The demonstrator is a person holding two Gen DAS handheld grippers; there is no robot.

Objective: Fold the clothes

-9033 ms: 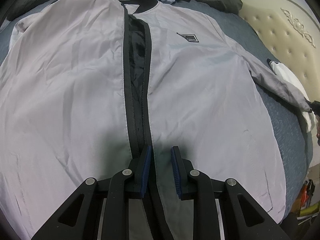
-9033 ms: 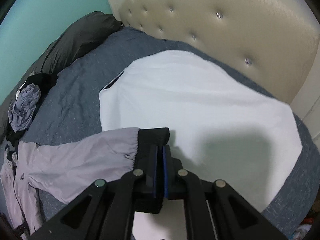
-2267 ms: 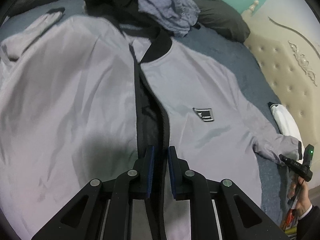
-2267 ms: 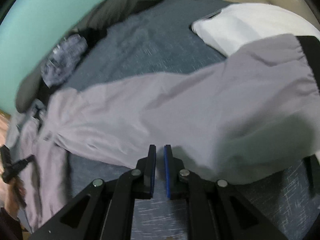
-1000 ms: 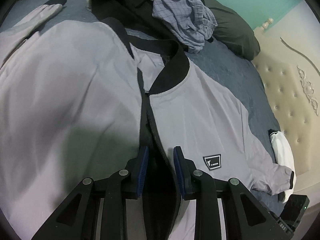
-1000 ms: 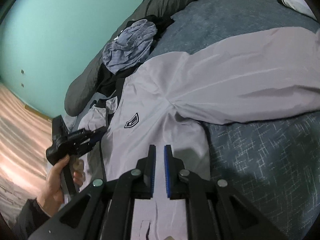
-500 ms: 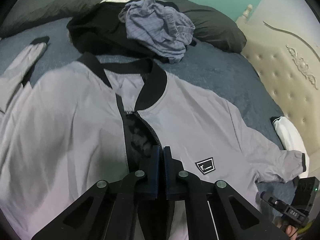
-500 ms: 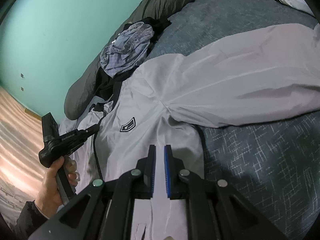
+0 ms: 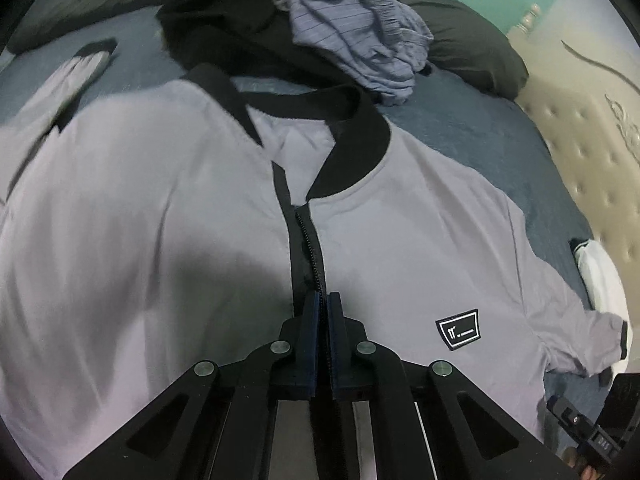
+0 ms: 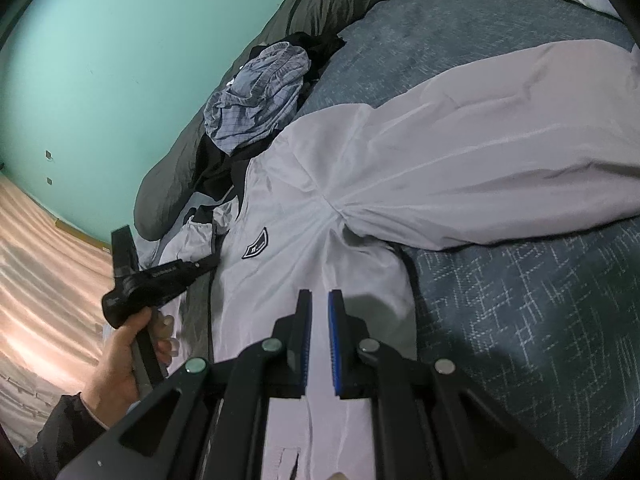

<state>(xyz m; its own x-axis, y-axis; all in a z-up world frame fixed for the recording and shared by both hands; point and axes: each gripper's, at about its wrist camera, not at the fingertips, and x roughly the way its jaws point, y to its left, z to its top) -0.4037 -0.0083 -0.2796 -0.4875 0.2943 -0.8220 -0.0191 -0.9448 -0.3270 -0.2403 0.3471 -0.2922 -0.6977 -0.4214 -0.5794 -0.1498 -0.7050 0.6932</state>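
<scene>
Jacket (image 9: 420, 240), grey with a black collar (image 9: 356, 148) and black zipper (image 9: 314, 256), spread front-up across a dark blue bedspread (image 9: 460, 116) and filling the centre of the left wrist view. Left gripper (image 9: 323, 300), at lower centre of that view, has its jaws drawn nearly together on the zipper edge just below the collar opening; the zipper teeth run up from between the blue pads. A black rectangular badge (image 9: 458, 329) sits on the chest panel at lower right. One sleeve (image 9: 576, 336) runs toward the right edge, its black cuff (image 9: 622, 339) beside a white garment (image 9: 604, 276) lying next to the beige tufted headboard (image 9: 592, 152). The other sleeve (image 9: 68, 84) lies at upper left, blurred. A crumpled blue checked garment (image 9: 360, 44) rests on black clothing (image 9: 224, 28) at top centre, in front of a dark pillow (image 9: 476, 44).

Right wrist view: right gripper (image 10: 319, 300), at lower centre, hovers over the jacket's side panel with its jaws a narrow gap apart and nothing between them. The long sleeve extends to the right edge of the frame. At lower left, a hand (image 10: 120, 364) grips the handle of the left gripper, whose tip rests at the jacket front. Teal wall (image 10: 100, 60) fills the upper left.
</scene>
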